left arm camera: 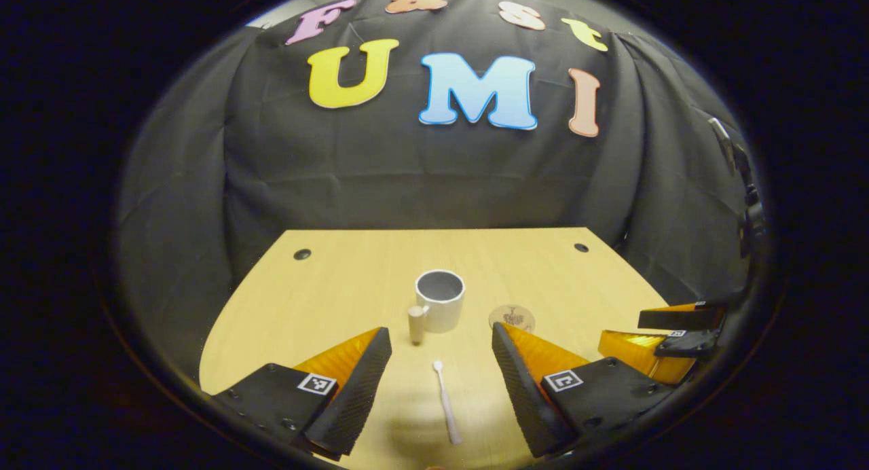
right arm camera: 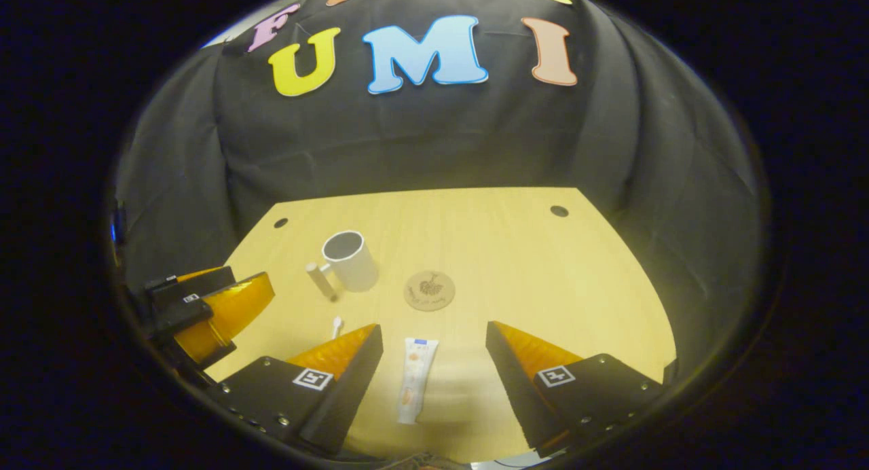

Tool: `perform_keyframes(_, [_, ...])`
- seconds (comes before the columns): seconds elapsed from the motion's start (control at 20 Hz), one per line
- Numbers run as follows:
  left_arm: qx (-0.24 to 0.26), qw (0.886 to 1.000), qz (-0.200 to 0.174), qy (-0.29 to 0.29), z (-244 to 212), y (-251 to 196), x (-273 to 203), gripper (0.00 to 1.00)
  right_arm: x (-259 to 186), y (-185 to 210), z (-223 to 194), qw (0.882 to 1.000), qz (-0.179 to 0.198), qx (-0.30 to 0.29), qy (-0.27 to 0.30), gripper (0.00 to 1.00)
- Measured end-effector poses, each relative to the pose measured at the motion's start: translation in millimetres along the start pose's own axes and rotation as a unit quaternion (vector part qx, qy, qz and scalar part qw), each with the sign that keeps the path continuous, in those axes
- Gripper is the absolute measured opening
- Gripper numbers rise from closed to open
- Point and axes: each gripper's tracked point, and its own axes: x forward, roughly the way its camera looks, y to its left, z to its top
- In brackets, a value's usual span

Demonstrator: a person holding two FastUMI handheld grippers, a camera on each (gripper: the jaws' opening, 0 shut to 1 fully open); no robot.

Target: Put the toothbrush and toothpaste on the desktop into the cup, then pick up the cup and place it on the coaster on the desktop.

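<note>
Here, I am holding my left hand-held gripper [left arm camera: 441, 361] wide and empty above the near edge of the surface [left arm camera: 611, 286], and the toothbrush [left arm camera: 446, 401] is lying flat right between its fingers, its long axis running almost straight away from me, the small head at the far end. Beyond it the cup [left arm camera: 440, 300] is standing upright with its mouth open, a short handle jutting toward me on its left, and the round coaster [left arm camera: 512, 316] is sitting just beside the cup on the right, apart from it. My right hand-held gripper [right arm camera: 434, 358] is likewise spread wide and carrying nothing, with the toothpaste [right arm camera: 415, 379] lying between its fingers, its length also pointing roughly away from me. Each hand is therefore the nearer one to its own item. I judge the toothbrush pick calls for lowering the left one straight down, fingers closing across the thin handle rather than along it.
</note>
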Motion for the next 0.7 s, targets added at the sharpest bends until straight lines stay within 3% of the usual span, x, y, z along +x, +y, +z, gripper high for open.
perform_keyframes(0.1, [0.003,1.0,0.003,0.02,-9,0,10,0.95,8,1,-16,1.0,0.004,0.003,0.024,0.94])
perform_keyframes(0.2, [0.0,0.999,0.0,0.044,-25,0,21,1.0,15,2,-30,0.999,0.009,0.006,0.051,0.94])
perform_keyframes(0.25, [-0.003,0.998,-0.002,0.059,-35,-2,25,0.95,19,4,-38,0.998,0.012,0.006,0.067,0.94])
perform_keyframes(0.4, [-0.01,0.995,-0.005,0.102,-65,-3,33,0.95,32,12,-58,0.993,0.026,0.013,0.111,0.94])
perform_keyframes(0.45, [-0.012,0.993,-0.007,0.119,-74,-4,36,0.91,36,12,-64,0.992,0.028,0.012,0.123,0.93])
perform_keyframes(0.55, [-0.016,0.99,-0.008,0.142,-87,-4,44,1.0,44,15,-76,0.988,0.031,0.01,0.15,0.94])
perform_keyframes(0.7, [-0.019,0.984,-0.006,0.176,-112,-2,55,1.0,58,20,-94,0.982,0.036,0.017,0.186,0.94])
